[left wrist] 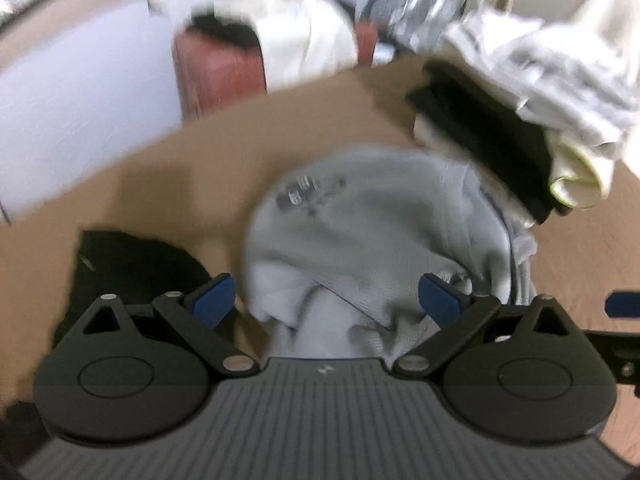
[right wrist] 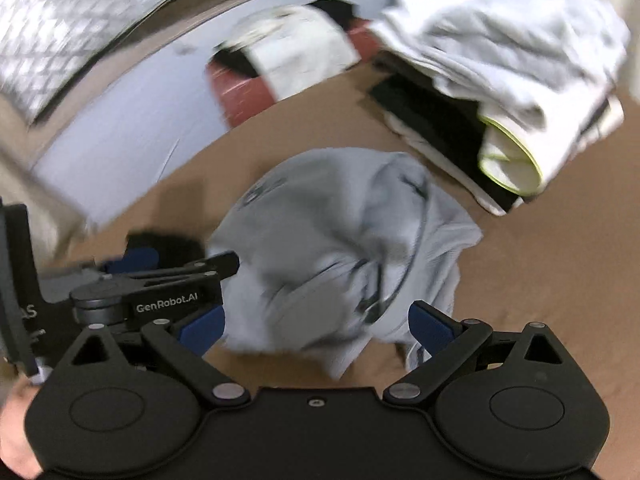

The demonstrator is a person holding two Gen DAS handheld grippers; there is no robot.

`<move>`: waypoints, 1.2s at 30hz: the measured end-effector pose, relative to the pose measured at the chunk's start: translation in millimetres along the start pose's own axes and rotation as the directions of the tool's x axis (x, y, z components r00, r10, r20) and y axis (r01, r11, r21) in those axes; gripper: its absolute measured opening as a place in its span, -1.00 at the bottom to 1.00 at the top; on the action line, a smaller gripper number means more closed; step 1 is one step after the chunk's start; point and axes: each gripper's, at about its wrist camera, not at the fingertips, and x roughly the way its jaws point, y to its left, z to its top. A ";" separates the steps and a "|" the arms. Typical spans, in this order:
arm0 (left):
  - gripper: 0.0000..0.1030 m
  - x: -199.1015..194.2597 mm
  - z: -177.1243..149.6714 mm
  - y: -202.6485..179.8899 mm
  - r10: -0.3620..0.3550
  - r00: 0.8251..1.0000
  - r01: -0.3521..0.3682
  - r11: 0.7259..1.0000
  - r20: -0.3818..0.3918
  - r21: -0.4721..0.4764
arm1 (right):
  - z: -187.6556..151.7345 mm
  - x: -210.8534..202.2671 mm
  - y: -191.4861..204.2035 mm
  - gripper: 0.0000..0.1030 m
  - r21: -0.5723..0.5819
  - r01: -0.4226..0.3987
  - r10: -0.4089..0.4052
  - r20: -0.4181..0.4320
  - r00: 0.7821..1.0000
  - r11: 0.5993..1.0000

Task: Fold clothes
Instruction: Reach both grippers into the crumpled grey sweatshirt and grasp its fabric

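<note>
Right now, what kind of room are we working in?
Likely a room at home, perhaps a bedroom: a brown table with a crumpled grey garment, a stack of folded clothes, and a red basket of laundry behind.

Both wrist cameras looked forward and down, close over the brown table (left wrist: 168, 184). Both views shared the grey garment (left wrist: 360, 240) at centre and the clothes pile (right wrist: 500, 80) at upper right; blur perhaps hid finer overlap.
</note>
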 end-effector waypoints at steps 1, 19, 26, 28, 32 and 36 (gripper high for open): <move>0.89 9.3 0.5 0.1 -0.027 1.000 0.027 0.999 0.005 -0.028 | 0.2 6.7 -10.7 0.94 0.027 -0.004 0.004 0.004 1.000 1.000; 1.00 129.5 -23.2 78.6 -0.369 0.929 0.321 0.832 -0.019 -0.453 | 5.6 141.5 -138.2 0.75 0.372 -0.132 0.120 0.054 0.991 0.919; 0.63 136.7 -24.8 75.3 -0.440 0.898 0.395 0.788 0.016 -0.473 | 2.2 158.6 -119.1 -0.08 0.308 -0.210 0.196 0.076 0.978 0.928; 0.60 143.6 -27.6 74.3 -0.524 0.851 0.460 0.721 0.026 -0.517 | 1.4 151.6 -114.8 -0.27 0.279 -0.221 0.210 0.072 0.975 0.934; 0.60 155.4 -33.2 67.0 -0.624 0.781 0.528 0.626 0.037 -0.573 | -9.9 137.7 -113.1 -0.34 0.271 -0.232 0.217 0.083 0.973 0.934; 0.60 153.2 -34.6 55.2 -0.682 0.730 0.584 0.595 0.037 -0.553 | -24.0 132.0 -113.4 -0.37 0.287 -0.245 0.230 0.087 0.969 0.926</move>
